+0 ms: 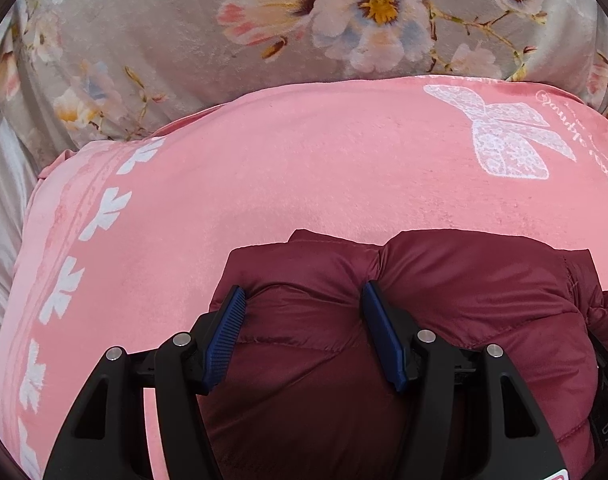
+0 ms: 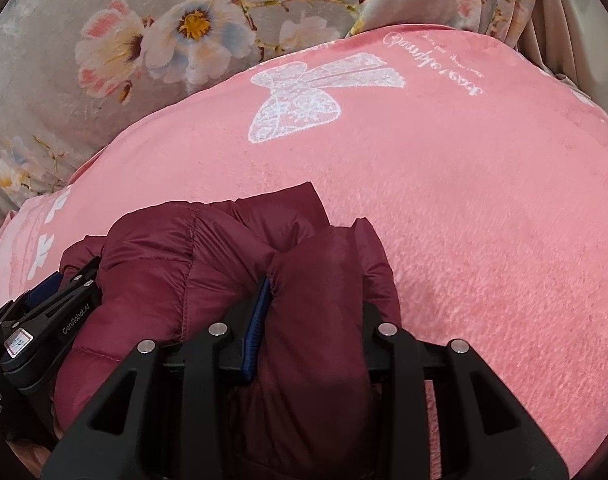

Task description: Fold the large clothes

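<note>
A puffy maroon quilted jacket (image 1: 444, 300) lies bunched on a pink blanket (image 1: 264, 168) printed with a white lace bow. My left gripper (image 1: 304, 304) is shut on a thick roll of the jacket. Its blue pads (image 1: 226, 328) press into the padding on both sides, and the fabric puckers at the right pad. In the right wrist view my right gripper (image 2: 316, 292) is shut on a narrower fold of the jacket (image 2: 208, 264). One blue pad (image 2: 260, 312) shows there, and the other is buried under the bulging fabric. The left gripper (image 2: 52, 300) appears at that view's left edge.
Beyond the pink blanket (image 2: 464, 184) lies a grey floral bedcover (image 1: 164, 40), which also shows in the right wrist view (image 2: 64, 20). Pale draped fabric (image 2: 544, 8) hangs at the far right. A white leaf border (image 1: 100, 216) runs along the blanket's left side.
</note>
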Action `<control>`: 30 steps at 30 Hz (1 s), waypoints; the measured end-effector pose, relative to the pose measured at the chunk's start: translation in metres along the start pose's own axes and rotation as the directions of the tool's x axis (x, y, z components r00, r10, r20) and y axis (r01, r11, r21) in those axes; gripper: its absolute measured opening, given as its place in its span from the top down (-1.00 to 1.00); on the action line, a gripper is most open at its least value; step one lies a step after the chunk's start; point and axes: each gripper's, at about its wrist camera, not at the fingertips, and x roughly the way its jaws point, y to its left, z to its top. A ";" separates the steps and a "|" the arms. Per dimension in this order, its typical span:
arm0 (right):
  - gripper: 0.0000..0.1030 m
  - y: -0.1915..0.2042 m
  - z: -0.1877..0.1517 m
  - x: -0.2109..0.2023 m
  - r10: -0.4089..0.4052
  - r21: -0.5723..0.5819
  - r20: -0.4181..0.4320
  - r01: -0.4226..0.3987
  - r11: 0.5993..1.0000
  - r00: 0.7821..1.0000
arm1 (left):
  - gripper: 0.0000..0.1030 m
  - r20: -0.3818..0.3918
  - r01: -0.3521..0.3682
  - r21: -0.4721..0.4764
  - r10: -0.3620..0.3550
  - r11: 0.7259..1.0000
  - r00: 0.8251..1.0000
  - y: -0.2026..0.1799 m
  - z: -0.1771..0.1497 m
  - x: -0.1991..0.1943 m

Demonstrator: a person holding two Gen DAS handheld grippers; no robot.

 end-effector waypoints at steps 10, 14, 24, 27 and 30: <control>0.32 -0.025 0.004 -0.014 0.123 0.107 -0.036 -0.118 0.987 0.992 | -0.16 -0.014 0.033 0.005 -0.033 0.999 0.999 0.006 0.002 -0.006; 0.17 -0.034 -0.012 -0.084 0.062 0.059 0.058 -0.066 0.996 0.996 | -0.18 -0.021 0.068 0.033 -0.067 0.997 0.998 0.027 -0.010 -0.054; 0.61 -0.025 -0.099 -0.115 0.003 -0.058 -0.050 -0.006 0.998 0.999 | -0.19 -0.145 0.142 0.009 -0.139 0.990 0.980 0.037 -0.088 -0.108; 0.63 -0.023 -0.110 -0.109 -0.003 -0.071 -0.061 -0.001 0.997 0.998 | -0.19 -0.139 0.121 0.021 -0.117 0.992 0.983 0.034 -0.097 -0.114; 0.63 -0.022 -0.115 -0.107 -0.016 -0.079 -0.051 0.012 0.997 0.999 | -0.20 -0.131 0.106 0.029 -0.101 0.994 0.986 0.032 -0.103 -0.116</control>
